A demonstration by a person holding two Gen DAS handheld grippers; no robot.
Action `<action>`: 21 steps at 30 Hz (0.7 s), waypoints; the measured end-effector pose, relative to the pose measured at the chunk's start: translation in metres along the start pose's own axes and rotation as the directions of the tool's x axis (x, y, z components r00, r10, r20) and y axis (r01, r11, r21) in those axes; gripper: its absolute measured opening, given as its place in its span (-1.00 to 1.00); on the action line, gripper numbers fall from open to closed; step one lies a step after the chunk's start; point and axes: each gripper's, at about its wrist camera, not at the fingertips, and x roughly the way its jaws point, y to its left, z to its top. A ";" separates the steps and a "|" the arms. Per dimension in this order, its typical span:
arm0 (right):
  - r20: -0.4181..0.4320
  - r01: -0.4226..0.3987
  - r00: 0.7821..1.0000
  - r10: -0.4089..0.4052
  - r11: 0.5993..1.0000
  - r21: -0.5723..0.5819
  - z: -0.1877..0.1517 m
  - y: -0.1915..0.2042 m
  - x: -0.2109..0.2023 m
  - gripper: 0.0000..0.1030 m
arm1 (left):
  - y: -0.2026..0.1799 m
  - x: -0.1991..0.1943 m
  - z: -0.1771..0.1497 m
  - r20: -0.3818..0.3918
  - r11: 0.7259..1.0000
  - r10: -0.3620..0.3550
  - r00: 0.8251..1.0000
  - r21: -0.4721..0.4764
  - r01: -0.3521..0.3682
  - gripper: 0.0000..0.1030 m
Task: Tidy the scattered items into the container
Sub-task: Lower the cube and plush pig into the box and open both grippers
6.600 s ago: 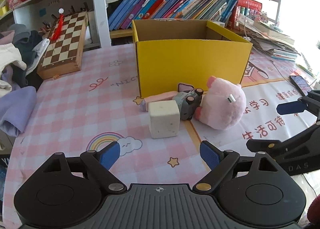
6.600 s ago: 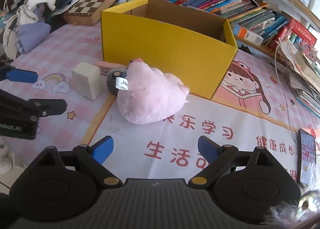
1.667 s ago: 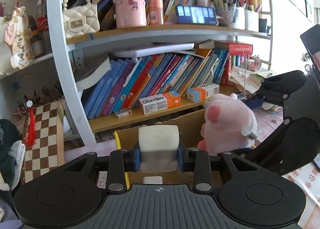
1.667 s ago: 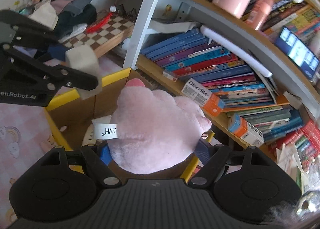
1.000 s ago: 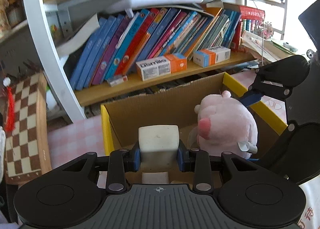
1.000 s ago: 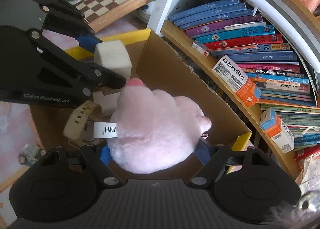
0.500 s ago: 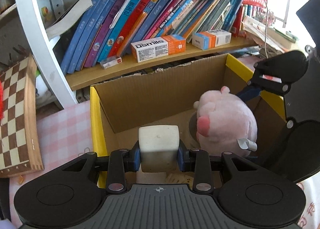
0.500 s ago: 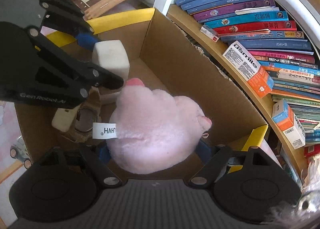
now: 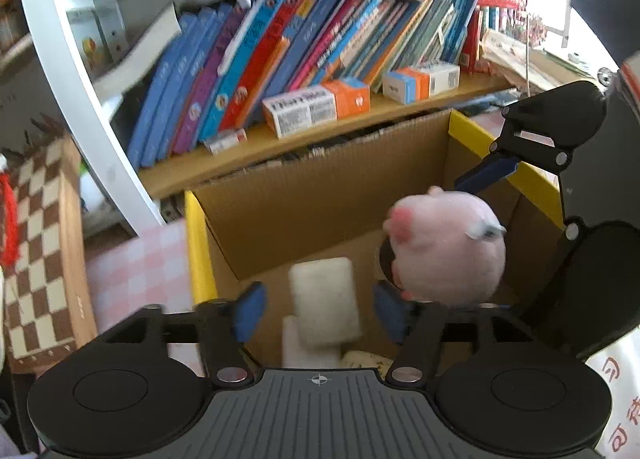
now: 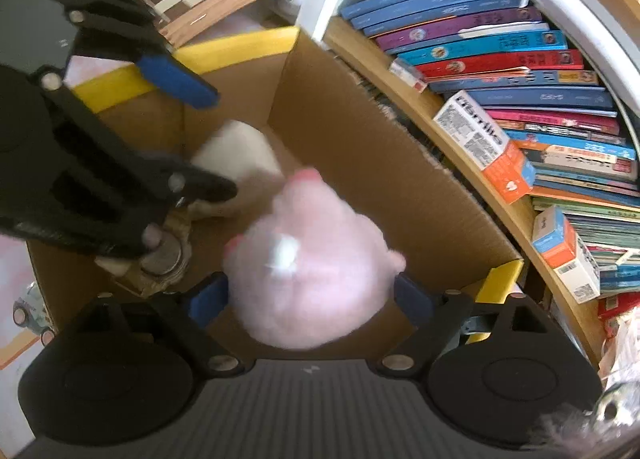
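The yellow cardboard box [image 9: 312, 211] stands below both grippers; it also shows in the right wrist view [image 10: 360, 147]. My left gripper [image 9: 320, 311] is open, and the white foam cube [image 9: 324, 303] is loose between its spread fingers, blurred, inside the box. The cube also shows in the right wrist view [image 10: 240, 155]. My right gripper [image 10: 308, 299] is open, and the pink plush pig [image 10: 312, 271] is free of its fingers, blurred, over the box floor. The pig also shows in the left wrist view [image 9: 444, 247].
Other small items lie on the box floor [image 10: 160, 259]. A bookshelf with books [image 9: 304, 51] stands right behind the box. A wooden chessboard [image 9: 36, 251] lies to the left. A toy car [image 10: 30, 315] sits on the table outside the box.
Both grippers have opened over the box. The foam cube has left the left fingers and the pig has left the right fingers; both are dropping into the box.
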 end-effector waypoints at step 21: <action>0.109 0.071 0.991 -0.079 0.994 0.077 -0.005 0.003 -0.062 0.86 | -0.017 -0.076 0.001 0.175 0.998 0.038 0.984 0.039 -0.045 0.62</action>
